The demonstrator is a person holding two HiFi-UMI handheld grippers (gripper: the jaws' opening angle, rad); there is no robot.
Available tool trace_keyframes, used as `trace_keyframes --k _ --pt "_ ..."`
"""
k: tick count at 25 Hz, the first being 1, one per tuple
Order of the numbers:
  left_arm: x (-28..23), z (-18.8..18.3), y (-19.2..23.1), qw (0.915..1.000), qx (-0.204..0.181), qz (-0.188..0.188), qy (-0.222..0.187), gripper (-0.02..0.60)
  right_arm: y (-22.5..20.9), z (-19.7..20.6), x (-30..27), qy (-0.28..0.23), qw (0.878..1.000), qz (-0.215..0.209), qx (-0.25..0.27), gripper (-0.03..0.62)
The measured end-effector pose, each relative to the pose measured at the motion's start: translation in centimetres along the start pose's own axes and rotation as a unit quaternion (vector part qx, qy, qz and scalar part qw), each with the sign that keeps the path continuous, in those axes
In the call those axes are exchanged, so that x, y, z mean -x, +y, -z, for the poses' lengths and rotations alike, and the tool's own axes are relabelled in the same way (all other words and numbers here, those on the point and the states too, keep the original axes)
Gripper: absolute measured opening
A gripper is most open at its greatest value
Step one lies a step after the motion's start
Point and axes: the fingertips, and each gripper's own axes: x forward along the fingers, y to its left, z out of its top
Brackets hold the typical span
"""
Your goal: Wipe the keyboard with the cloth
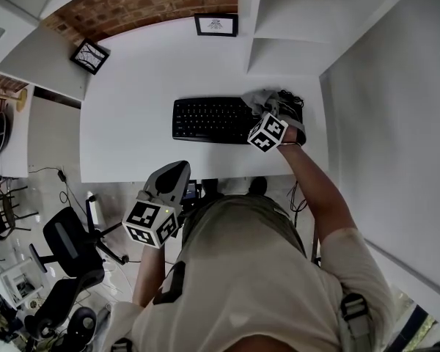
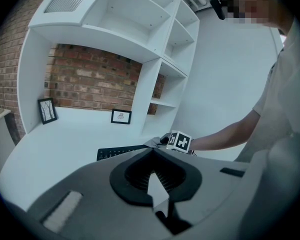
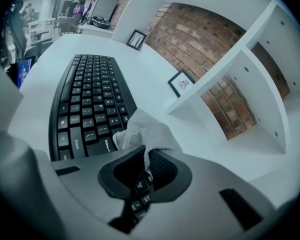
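Note:
A black keyboard (image 1: 209, 119) lies on the white desk (image 1: 132, 108), seen lengthwise in the right gripper view (image 3: 87, 101). My right gripper (image 1: 270, 110) is over the keyboard's right end, shut on a grey-white cloth (image 1: 260, 98). In the right gripper view the cloth (image 3: 145, 131) bunches out from between the jaws of my right gripper (image 3: 146, 156) and rests on the nearest keys. My left gripper (image 1: 177, 173) hangs off the desk's front edge by my body. In its own view my left gripper (image 2: 152, 156) has its jaws together, holding nothing; the keyboard (image 2: 121, 152) shows beyond it.
Two small framed pictures (image 1: 215, 24) (image 1: 90, 56) stand at the back of the desk against the brick wall. White shelves (image 1: 293, 20) rise at the right. Dark cables (image 1: 292, 103) lie right of the keyboard. Office chairs (image 1: 70, 244) stand on the floor at left.

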Motion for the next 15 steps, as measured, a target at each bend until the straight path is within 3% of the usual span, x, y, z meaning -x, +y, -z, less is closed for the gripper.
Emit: trace_keyframes --k 15 --pt "-1.6 -0.7 -0.5 0.9995 -0.015 0.025 0.012 0.005 -2.0 5.3 1.0 0.028 0.999 0.018 -0.024 0.014"
